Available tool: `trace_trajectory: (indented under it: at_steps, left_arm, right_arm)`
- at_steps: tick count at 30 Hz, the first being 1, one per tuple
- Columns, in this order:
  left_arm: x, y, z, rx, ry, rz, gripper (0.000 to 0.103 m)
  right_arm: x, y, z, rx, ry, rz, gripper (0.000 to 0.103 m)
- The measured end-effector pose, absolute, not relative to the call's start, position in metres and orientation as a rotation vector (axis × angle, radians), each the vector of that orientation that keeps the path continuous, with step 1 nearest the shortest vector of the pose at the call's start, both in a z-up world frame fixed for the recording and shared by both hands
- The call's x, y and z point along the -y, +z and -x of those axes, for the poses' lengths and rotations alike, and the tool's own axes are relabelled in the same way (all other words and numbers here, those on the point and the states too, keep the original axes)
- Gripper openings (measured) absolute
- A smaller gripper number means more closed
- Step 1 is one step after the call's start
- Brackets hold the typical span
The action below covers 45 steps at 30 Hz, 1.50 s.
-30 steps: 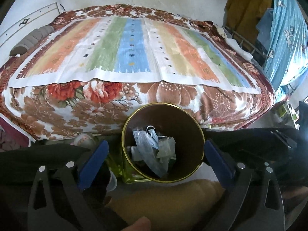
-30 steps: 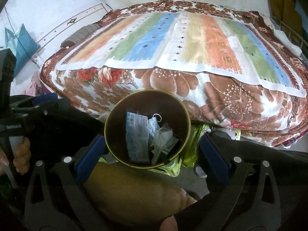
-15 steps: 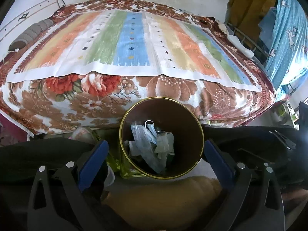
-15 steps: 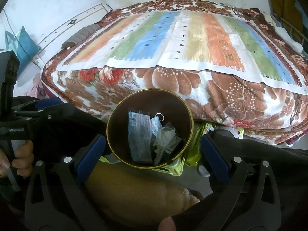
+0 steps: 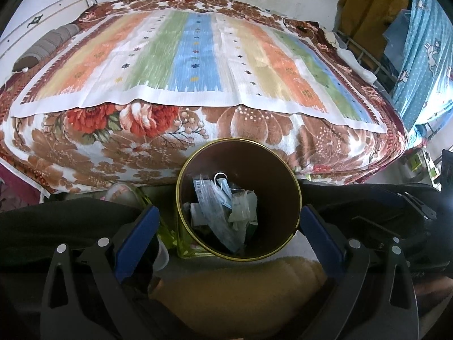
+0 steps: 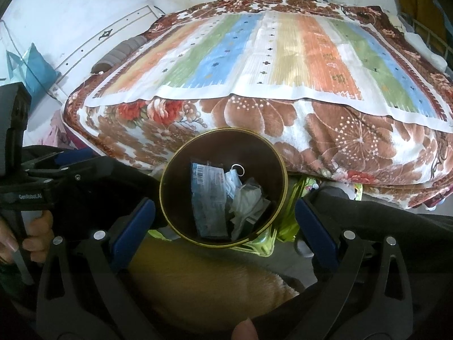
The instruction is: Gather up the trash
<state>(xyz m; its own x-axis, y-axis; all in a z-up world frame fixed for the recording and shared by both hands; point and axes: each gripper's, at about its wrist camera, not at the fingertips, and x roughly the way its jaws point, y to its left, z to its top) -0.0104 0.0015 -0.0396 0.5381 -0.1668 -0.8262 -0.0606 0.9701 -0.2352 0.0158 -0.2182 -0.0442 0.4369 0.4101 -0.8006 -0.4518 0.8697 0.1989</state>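
Note:
A round brown bin with a gold rim stands on the floor at the foot of the bed; it also shows in the right wrist view. Inside lie a blue wrapper, a blue face mask and crumpled white plastic. My left gripper is open and empty, its blue pads spread to either side of the bin, above it. My right gripper is open and empty, held the same way over the bin.
A bed with a striped sheet and floral blanket fills the far side. A yellow-green plastic bag lies by the bin. A tan furry thing lies below the grippers. Blue cloth hangs at the right.
Both views have drifted slightly, so the bin sits a little higher and more central between the fingers. The trash in the bin has not moved. Both grippers stay open.

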Motion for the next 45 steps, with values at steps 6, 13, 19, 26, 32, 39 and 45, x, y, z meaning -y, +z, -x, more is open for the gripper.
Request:
trace_trajectory:
  at_steps: [6,13,19,26,32,39,45]
  left_arm:
    - [-0.0010,-0.0405,0.0109,-1.007,-0.064,0.247,0.097]
    - [-0.0004,-0.0413,0.0110,-1.008,-0.064,0.248,0.097]
    - [0.0015,-0.0434,0.0127,-1.010,-0.065,0.247,0.097]
    - [0.0022,-0.0433,0.0125,-1.010,-0.065,0.248,0.097]
    - [0.0027,-0.0433,0.0126,-1.011,-0.065,0.247,0.097]
    - [0.0037,-0.0439,0.0140,-1.013,-0.063,0.249,0.097]
    - [0.0032,-0.0429,0.0121,-1.013,-0.064,0.248,0.097]
  right_arm:
    - [0.2200,-0.0440,-0.0171,-0.993,0.543,0.023,0.094]
    - [0.2217,-0.0443,-0.0191,-1.006,0.547,0.000,0.094]
    - [0.2247,-0.0452,-0.0229,-1.018,0.554,-0.020,0.094]
    - [0.2237,-0.0459,-0.0239,-1.025,0.554,-0.023,0.094]
    - [0.2235,-0.0458,-0.0238,-1.026,0.555,-0.023,0.094]
    - [0.2234,-0.0468,-0.0235,-1.030,0.553,-0.023,0.094]
    - [0.2233,-0.0473,-0.0234,-1.032,0.554,-0.023,0.094]
